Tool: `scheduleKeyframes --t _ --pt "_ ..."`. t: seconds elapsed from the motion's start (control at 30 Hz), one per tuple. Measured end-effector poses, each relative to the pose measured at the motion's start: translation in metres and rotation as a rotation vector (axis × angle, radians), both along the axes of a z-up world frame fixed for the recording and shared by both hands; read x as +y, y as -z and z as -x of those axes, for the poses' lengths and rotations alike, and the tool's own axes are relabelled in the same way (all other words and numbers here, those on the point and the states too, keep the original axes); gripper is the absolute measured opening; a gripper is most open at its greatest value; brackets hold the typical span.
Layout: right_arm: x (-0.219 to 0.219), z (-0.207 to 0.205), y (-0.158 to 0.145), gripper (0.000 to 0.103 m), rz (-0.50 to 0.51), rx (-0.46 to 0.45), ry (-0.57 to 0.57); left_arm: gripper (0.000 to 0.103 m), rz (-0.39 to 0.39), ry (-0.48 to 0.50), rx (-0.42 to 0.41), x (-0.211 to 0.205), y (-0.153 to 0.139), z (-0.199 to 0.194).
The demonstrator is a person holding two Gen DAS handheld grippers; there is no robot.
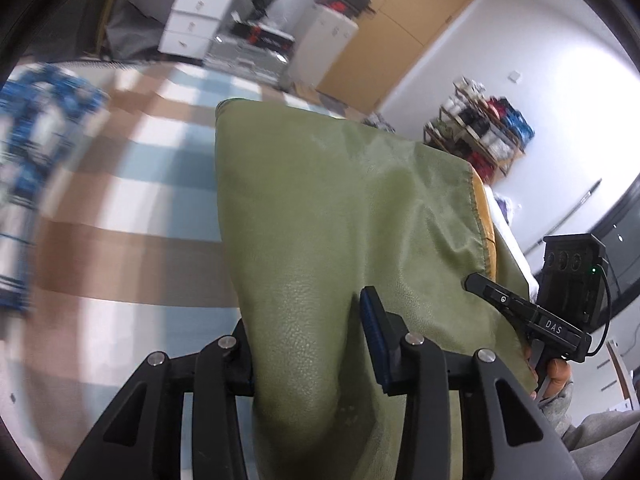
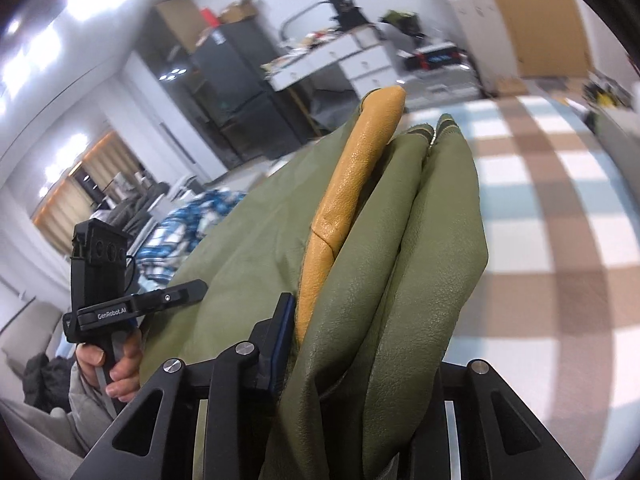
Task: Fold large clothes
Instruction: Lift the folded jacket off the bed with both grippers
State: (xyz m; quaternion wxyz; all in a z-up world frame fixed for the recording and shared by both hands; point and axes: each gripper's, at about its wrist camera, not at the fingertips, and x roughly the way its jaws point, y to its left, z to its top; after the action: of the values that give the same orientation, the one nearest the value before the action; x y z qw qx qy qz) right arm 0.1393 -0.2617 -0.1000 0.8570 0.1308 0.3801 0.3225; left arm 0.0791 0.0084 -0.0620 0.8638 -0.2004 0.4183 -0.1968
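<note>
A large olive-green leather-like garment [image 1: 340,208] with a tan-yellow lining strip [image 2: 352,200] hangs lifted between both grippers above a checked surface. My left gripper [image 1: 308,344] is shut on one bunched edge of the garment. My right gripper [image 2: 360,344] is shut on the other edge, where several green folds [image 2: 420,260] bunch between its fingers. The right gripper also shows in the left wrist view [image 1: 532,312], at the garment's right edge. The left gripper shows in the right wrist view [image 2: 140,308], held by a hand.
A brown, white and pale-blue checked surface [image 1: 132,200] lies below. A blue-and-white patterned cloth [image 1: 32,140] lies at its far side. White drawers [image 1: 192,20], a wooden door [image 1: 400,28] and a shelf rack [image 1: 480,128] stand behind.
</note>
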Motion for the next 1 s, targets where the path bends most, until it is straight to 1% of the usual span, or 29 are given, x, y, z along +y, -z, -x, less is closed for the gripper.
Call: scheduleKeyframes --t 0.07,0.17,0.33,0.47,0.57,0.63,0.73,0.77,0.9,1.0 --pt "0.026 0.001 -0.013 0.030 -0.006 -0.032 -0.032 0.035 -0.014 -0.033 -0.025 0.021 -0.012 0.007" --pt "0.066 0.002 -0.035 0.030 -0.041 -0.074 -0.078 0.035 -0.033 -0.099 -0.072 0.057 -0.034 0.018" --pt "0.118 0.002 -0.064 0.030 -0.079 -0.129 -0.117 0.035 -0.066 -0.200 -0.158 0.099 -0.060 0.032" --pt "0.154 0.001 -0.088 0.030 -0.107 -0.175 -0.136 0.035 -0.073 -0.270 -0.228 0.119 -0.077 0.037" --pt "0.174 -0.002 -0.101 0.030 -0.119 -0.211 -0.148 0.035 -0.072 -0.306 -0.266 0.131 -0.084 0.039" --pt "0.191 -0.006 -0.109 0.030 -0.139 -0.224 -0.159 0.035 -0.088 -0.330 -0.293 0.138 -0.090 0.038" --pt "0.214 -0.013 -0.116 0.030 -0.156 -0.233 -0.170 0.035 -0.117 -0.360 -0.314 0.154 -0.096 0.034" --pt "0.218 -0.014 -0.117 0.030 -0.163 -0.234 -0.172 0.035 -0.123 -0.370 -0.314 0.160 -0.098 0.031" --pt "0.260 -0.027 -0.118 0.030 -0.202 -0.212 -0.188 0.035 -0.151 -0.409 -0.302 0.193 -0.100 0.019" --pt "0.296 -0.042 -0.120 0.030 -0.241 -0.176 -0.212 0.036 -0.221 -0.446 -0.290 0.214 -0.108 0.006"
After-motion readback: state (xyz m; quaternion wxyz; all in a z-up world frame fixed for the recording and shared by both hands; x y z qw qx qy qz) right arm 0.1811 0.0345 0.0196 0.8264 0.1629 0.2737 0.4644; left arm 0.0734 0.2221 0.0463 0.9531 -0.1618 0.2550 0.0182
